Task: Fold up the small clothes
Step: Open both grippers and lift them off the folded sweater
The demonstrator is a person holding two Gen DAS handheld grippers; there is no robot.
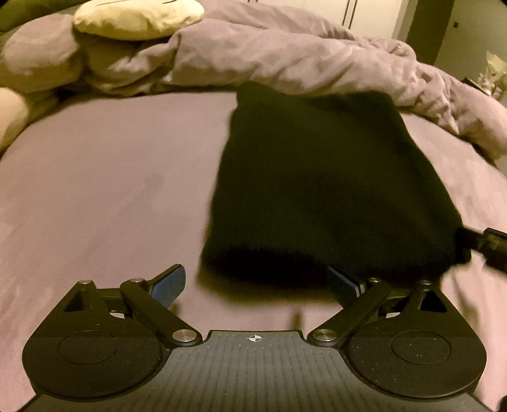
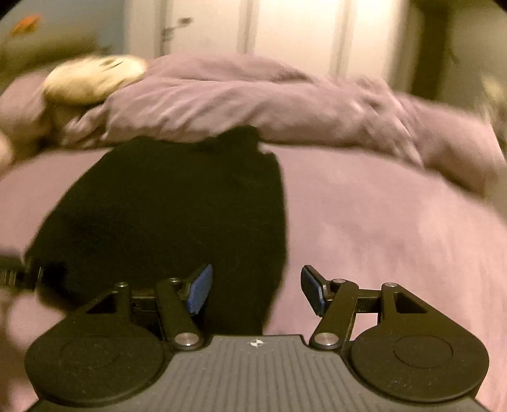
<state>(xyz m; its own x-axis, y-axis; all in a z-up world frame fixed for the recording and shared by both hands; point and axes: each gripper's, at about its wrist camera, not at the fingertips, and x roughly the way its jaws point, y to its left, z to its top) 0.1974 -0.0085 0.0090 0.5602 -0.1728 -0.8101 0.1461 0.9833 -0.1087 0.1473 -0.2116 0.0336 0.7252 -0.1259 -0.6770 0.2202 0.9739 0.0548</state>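
A bed [image 1: 95, 196] covered by a smooth mauve sheet fills both views, with a pale wall and cupboard doors behind it. Along the far side lies a rumpled mauve duvet [image 1: 285, 60], and a cream cushion [image 1: 136, 17] rests on the bedding at the far left. The black knitted garment [image 1: 317, 190] lies spread on the sheet, its far edge touching the foot of the duvet. In the left wrist view it occupies the centre-right of the field; in the right wrist view the same garment [image 2: 164, 215] occupies the centre-left.

The left tool [image 1: 256, 285] is spread wide, with its blue-padded fingers well apart. Its left finger stands over bare sheet; its right finger sits at the near hem of the garment, partly hidden by the dark cloth. Whether that finger touches the fabric cannot be told.

The right tool [image 2: 256, 290] is likewise spread wide and holds nothing. Its left finger overlies the near right part of the garment, and its right finger is over bare sheet. Contact with the cloth cannot be told.

Each tool also appears at the edge of the other's view, blurred, beside a near corner of the garment.
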